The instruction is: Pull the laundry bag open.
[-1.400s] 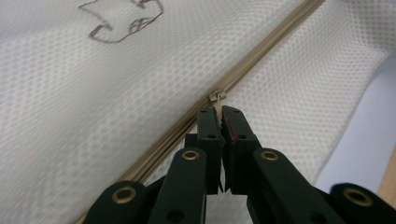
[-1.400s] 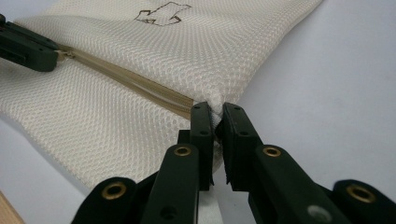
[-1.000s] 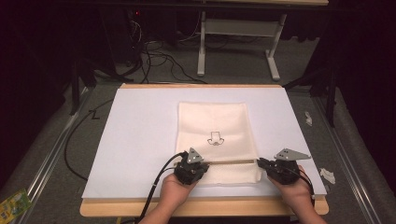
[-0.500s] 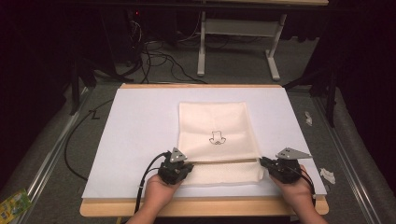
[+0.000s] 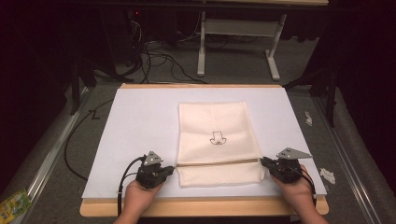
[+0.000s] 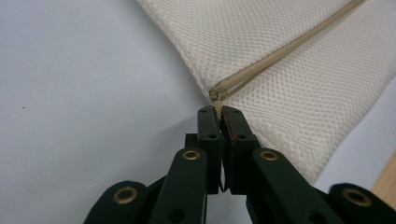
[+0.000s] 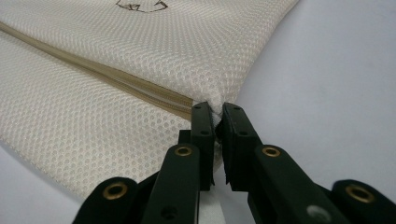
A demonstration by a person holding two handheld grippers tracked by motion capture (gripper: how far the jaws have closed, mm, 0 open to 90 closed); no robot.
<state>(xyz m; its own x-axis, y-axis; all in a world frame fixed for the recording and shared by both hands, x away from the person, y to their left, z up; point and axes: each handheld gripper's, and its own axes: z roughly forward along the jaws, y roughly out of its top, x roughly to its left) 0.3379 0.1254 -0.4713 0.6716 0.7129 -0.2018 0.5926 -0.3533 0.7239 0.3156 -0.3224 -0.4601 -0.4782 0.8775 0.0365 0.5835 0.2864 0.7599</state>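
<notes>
— Where's the mesh zipper bag (image 5: 218, 142)?

— Flat on the white mat (image 5: 140, 121), near centre. Your left gripper (image 6: 218, 111) is clenched on what looks like the zipper pull (image 6: 217, 99); your right gripper (image 7: 215, 112) pinches the bag's right edge.

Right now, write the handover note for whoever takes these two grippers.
Left gripper: shut on the zipper pull at the left end of the zipper.
Right gripper: shut on the right edge of the mesh bag, pinning it.
The bag lies flat on the white sheet, with its print facing up.
Done: the pull sits at the zipper's left end. Whether that leaves the bag open or closed I cannot tell.
Left, probably: check the zip, then release both grips.
</notes>
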